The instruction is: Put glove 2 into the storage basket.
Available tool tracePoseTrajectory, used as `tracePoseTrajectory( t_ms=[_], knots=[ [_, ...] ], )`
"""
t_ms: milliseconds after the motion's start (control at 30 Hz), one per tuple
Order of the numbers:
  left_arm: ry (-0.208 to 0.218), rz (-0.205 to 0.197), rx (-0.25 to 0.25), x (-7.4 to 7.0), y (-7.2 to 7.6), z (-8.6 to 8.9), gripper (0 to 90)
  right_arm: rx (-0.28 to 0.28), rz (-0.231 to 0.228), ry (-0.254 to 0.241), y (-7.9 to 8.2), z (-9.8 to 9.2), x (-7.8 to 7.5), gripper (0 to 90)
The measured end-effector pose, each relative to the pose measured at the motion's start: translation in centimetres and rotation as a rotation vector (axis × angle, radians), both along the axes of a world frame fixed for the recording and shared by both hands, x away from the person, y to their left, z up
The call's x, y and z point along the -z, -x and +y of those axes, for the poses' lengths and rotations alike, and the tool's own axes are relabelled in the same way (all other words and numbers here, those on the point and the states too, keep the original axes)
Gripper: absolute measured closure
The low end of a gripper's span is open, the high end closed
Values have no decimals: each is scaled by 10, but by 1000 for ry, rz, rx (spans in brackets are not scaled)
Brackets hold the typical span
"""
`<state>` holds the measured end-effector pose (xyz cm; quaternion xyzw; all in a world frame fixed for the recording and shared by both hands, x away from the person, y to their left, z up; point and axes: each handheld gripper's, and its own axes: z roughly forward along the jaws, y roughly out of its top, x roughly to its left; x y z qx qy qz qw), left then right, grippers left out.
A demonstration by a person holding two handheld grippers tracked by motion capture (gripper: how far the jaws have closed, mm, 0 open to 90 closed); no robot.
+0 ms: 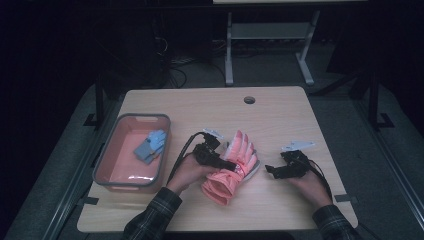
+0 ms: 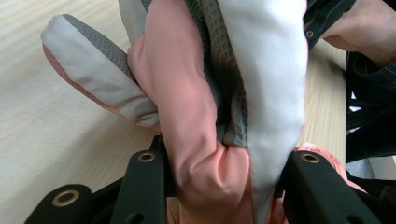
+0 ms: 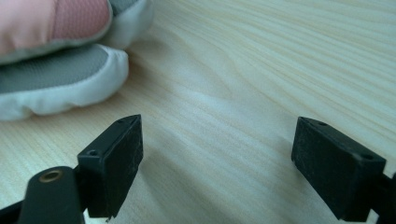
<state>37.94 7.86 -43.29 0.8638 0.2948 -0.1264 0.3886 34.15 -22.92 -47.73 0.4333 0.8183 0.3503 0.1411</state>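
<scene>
High view: left gripper (image 1: 231,165) clamped across pink-and-white ski glove (image 1: 235,167), lying mid-table (image 1: 280,115), fingers pointing away. Right gripper (image 1: 269,170) just beside glove, jaws wide apart, holding nothing. Blue glove (image 1: 151,144) inside pink bin (image 1: 162,150), far left.

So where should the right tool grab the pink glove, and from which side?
Best bet is the glove's fingertip end, which sticks out free on the table, approached low and level from the side of the open right tool. The left tool already clamps the bunched middle, so the padded fingers are the free part, and they lie flat enough to pinch top and bottom.
</scene>
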Motion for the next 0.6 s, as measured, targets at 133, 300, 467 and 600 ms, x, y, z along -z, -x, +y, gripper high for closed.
tracePoseTrajectory(
  t_ms=[133,300,467,600],
  knots=[
    [9,-8,-6,-4,0,5,611,4,-36,12,2,3,4,135],
    [9,-6,-26,-9,1,9,611,2,-47,5,2,3,5,127],
    [24,-20,-41,-20,2,17,610,2,-46,5,2,3,5,126],
    [37,-30,-59,-34,2,28,609,2,-45,5,2,3,5,126]
  ],
)
